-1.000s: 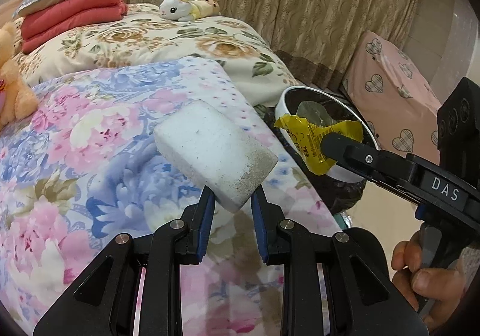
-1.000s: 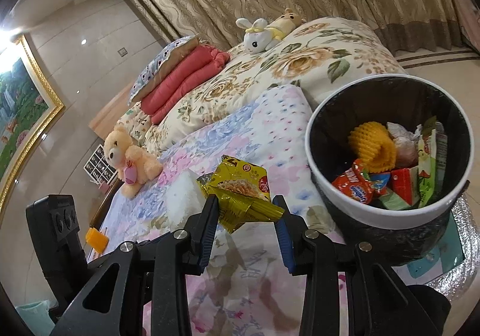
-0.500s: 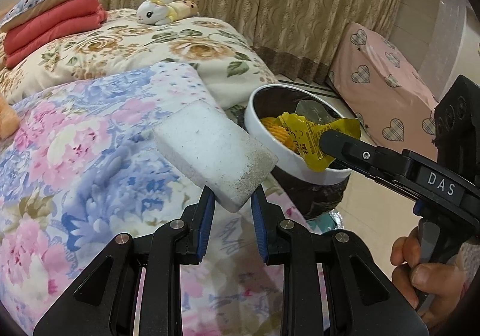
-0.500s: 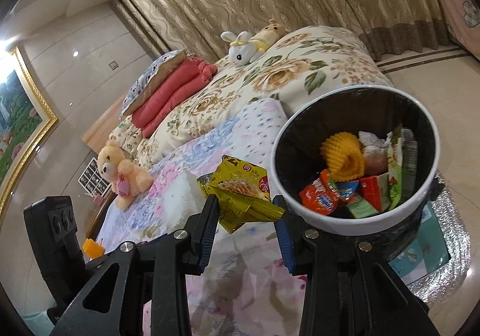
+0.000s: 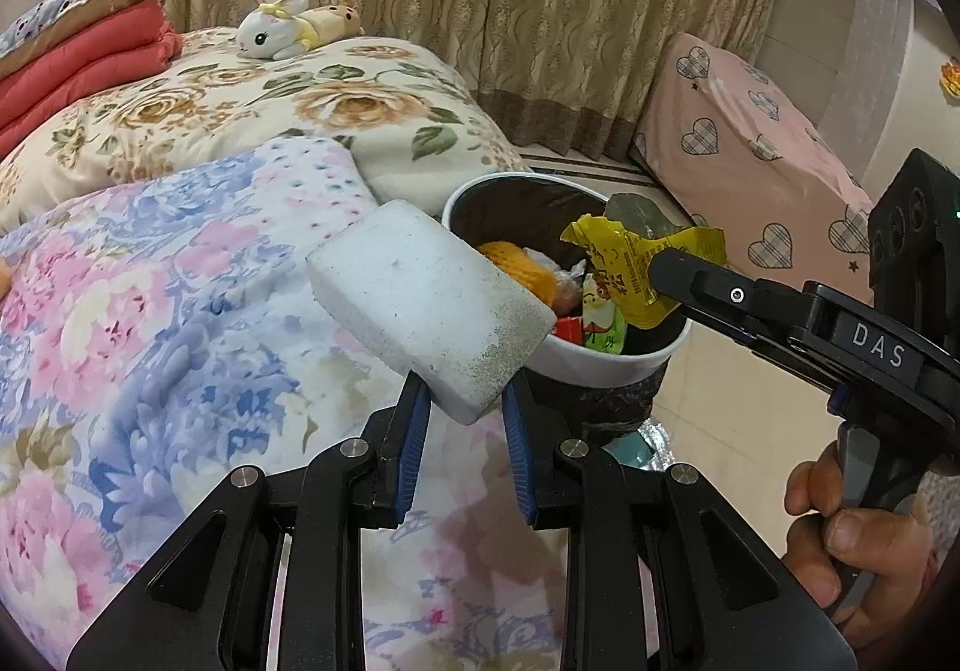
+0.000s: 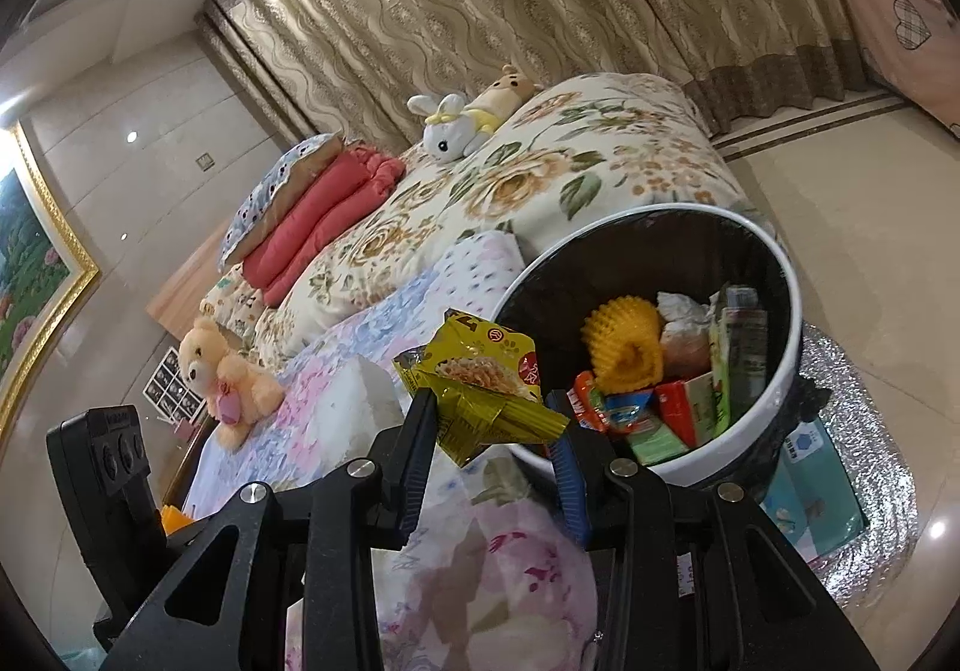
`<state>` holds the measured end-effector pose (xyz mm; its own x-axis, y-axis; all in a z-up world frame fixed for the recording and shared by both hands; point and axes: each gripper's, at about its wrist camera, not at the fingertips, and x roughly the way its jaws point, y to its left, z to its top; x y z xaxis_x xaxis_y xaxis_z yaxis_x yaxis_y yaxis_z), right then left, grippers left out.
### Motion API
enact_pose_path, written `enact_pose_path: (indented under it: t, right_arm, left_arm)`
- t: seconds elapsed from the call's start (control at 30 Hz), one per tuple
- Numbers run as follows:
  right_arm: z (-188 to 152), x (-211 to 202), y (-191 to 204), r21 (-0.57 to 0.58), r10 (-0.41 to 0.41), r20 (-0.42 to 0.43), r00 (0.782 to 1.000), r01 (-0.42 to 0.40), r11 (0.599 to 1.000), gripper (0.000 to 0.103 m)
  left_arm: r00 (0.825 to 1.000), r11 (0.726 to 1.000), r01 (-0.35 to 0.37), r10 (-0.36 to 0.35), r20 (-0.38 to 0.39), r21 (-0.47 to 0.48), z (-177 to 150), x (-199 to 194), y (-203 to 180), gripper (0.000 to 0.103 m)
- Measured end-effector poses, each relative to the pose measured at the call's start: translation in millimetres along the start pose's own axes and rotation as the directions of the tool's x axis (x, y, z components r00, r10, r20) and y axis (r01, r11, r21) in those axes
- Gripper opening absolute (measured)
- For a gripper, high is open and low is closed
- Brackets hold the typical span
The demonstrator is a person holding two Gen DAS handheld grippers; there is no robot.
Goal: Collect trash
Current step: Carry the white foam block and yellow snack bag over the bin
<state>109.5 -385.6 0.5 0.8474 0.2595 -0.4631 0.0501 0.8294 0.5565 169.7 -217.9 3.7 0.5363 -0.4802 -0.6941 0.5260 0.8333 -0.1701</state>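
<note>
Both loads look featherlight — left gripper [image 5: 462, 419] clamps the squashy foam block [image 5: 429, 302] by its corner, right gripper [image 6: 492, 431] pinches the crinkly yellow noodle wrapper [image 6: 480, 383] — trash bin [image 6: 774, 389] at 3 o'clock.

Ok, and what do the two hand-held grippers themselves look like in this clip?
Both are matte black with triangular cut-outs, silver pivot screws and blue pads inside the fingers. The right hand-held gripper carries white "DAS" lettering, a boxy black block behind it and a pistol-style handle. The left hand-held gripper matches. No cables or sleeve visible.
</note>
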Motion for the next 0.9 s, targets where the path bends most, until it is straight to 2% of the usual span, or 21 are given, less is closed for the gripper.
enact_pose_path:
  t: [0.9]
  right_arm:
    - [19,-5,-35,0.035,-0.064,0.025,0.998,0.063,0.997,0.038]
  left_arm:
    - [0.999,0.998,0.048,-0.046,-0.029,0.05,21,24,-31,0.024]
